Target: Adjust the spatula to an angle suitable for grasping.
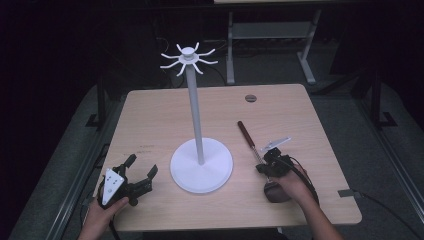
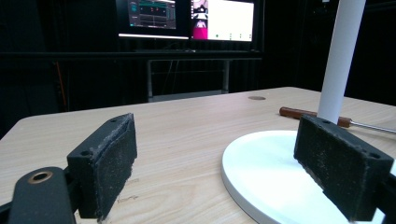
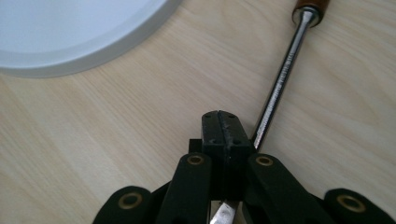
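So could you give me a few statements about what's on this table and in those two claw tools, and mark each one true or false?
1. The right gripper is shut on the metal end of the utensil. True.
2. The left gripper is clamped on the white stand. False: its jaws stand wide open beside the stand's base, holding nothing.
3. The utensil has a brown wooden handle. True.
4. The utensil hangs from a hook at the top of the stand. False: it lies on the table, and the hooks are bare.
5. The stand lies tipped over. False: it stands upright.
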